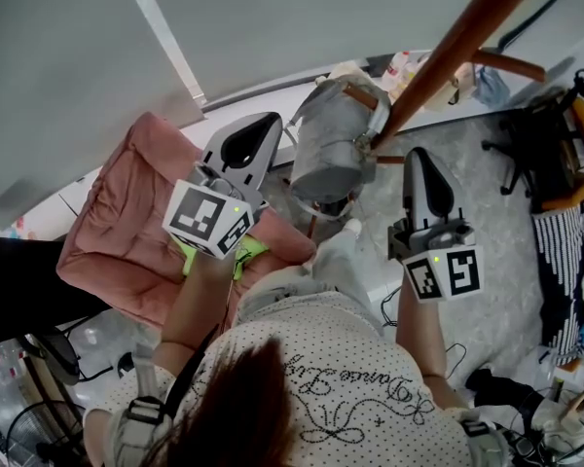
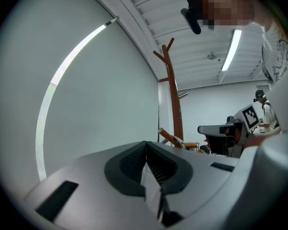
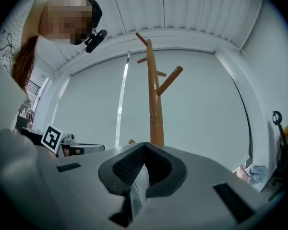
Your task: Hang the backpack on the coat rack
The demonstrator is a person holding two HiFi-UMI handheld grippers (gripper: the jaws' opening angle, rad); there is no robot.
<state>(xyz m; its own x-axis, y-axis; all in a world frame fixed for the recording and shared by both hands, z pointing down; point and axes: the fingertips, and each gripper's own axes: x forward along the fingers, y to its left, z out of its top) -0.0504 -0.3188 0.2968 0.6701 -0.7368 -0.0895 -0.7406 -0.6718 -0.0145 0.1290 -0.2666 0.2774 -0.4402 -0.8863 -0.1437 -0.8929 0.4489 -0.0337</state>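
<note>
— Grips?
— I've got the left gripper (image 2: pixel 146 147) clenched on a strap (image 2: pixel 152 191) — the right gripper (image 3: pixel 143 146) clenched on a strap too.
— And the backpack (image 1: pixel 328 149)?
— Grey, between them, just beside the coat rack (image 1: pixel 448 52) pole.

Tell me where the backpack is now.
In the head view the grey backpack is mid-frame between the left tool and right tool, beside the wooden coat rack pole, right of the pink chair.

Between your jaws the backpack (image 1: pixel 326 159) is grey; beyond them the coat rack (image 3: pixel 155 104) brown; below, the cushion (image 1: pixel 117 232) pink.
</note>
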